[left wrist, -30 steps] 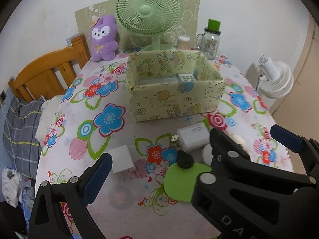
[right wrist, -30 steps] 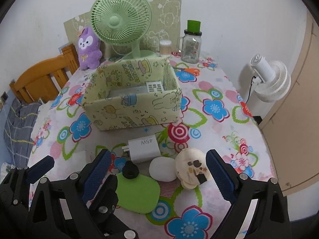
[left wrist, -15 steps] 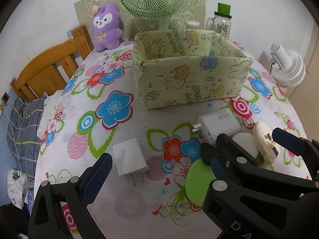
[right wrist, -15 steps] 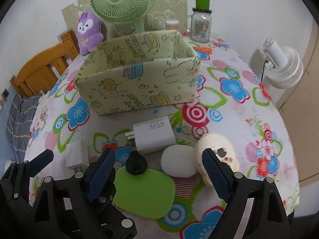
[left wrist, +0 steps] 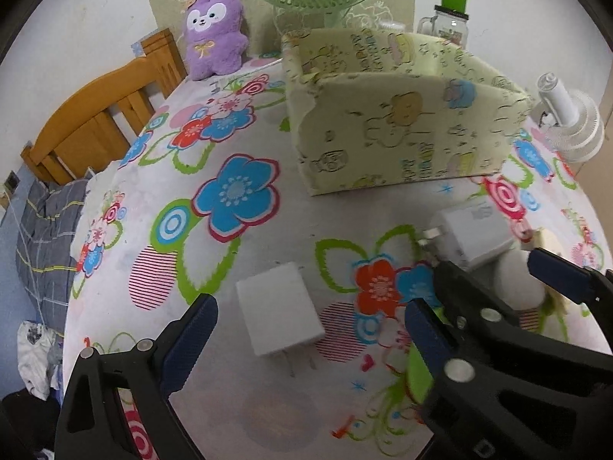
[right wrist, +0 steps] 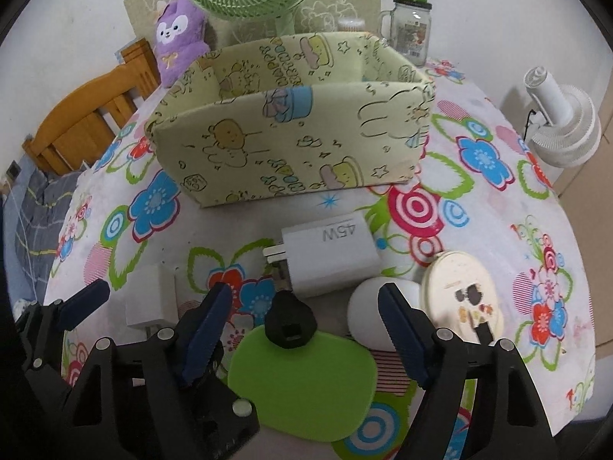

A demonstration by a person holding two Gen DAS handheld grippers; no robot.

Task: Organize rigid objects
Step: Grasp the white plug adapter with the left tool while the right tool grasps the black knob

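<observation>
My left gripper [left wrist: 308, 333] has its jaws spread wide and empty, low over the flowered tablecloth [left wrist: 237, 199], with the small white square plug charger [left wrist: 279, 313] lying flat between its fingers. My right gripper [right wrist: 304, 322] is also spread wide and holds nothing, bracketing the flat green pad with a black knob [right wrist: 302, 375]. Beyond it lie the larger white 45W charger [right wrist: 329, 255], a white oval puck [right wrist: 369, 316] and a round cream disc [right wrist: 461, 299]. The yellow cartoon-print fabric box [right wrist: 291, 145] stands behind them.
</observation>
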